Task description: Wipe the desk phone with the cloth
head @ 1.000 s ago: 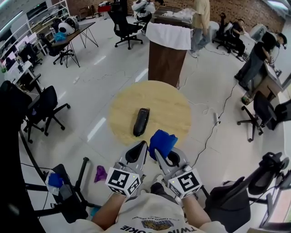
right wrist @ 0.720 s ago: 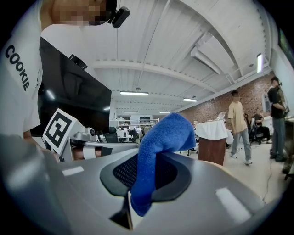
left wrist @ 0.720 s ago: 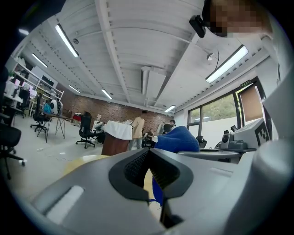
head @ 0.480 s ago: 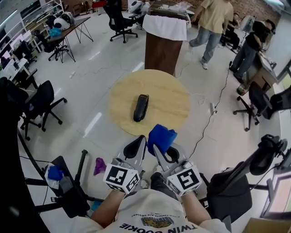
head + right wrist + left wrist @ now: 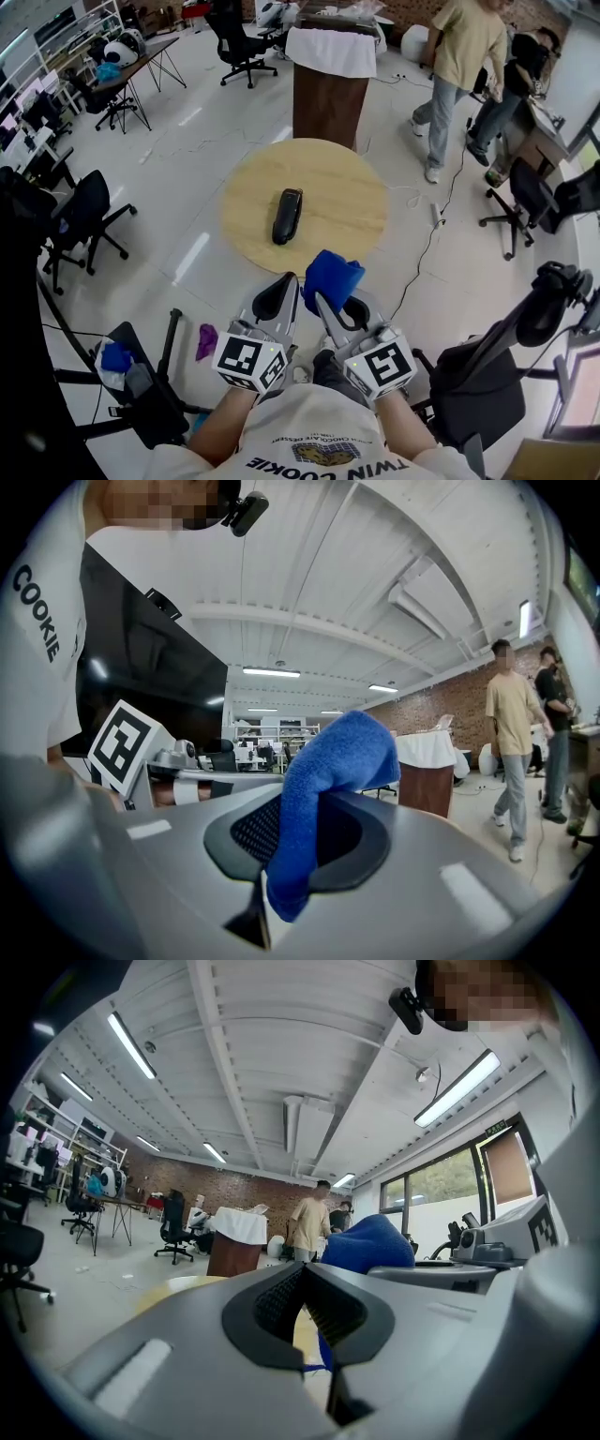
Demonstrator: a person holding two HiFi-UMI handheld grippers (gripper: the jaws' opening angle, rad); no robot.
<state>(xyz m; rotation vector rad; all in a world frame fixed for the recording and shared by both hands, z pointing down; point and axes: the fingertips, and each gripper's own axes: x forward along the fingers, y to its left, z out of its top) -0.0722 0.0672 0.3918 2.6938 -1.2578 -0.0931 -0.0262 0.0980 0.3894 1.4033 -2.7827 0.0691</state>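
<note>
Desk phone (image 5: 287, 215) lies at the centre of the round table (image 5: 352, 202), its long axis pointing away from the person. Right gripper (image 5: 325, 302), clamped on the blue cloth (image 5: 333, 274), and left gripper (image 5: 284, 289), closed and empty, hover off the table's near edge. The phone is ahead of the cloth, slightly left.

A black oblong desk phone (image 5: 287, 216) lies flat on the round wooden surface (image 5: 347, 197). A bunched blue cloth (image 5: 333, 274) sits pinched in the right gripper (image 5: 324, 302).
</note>
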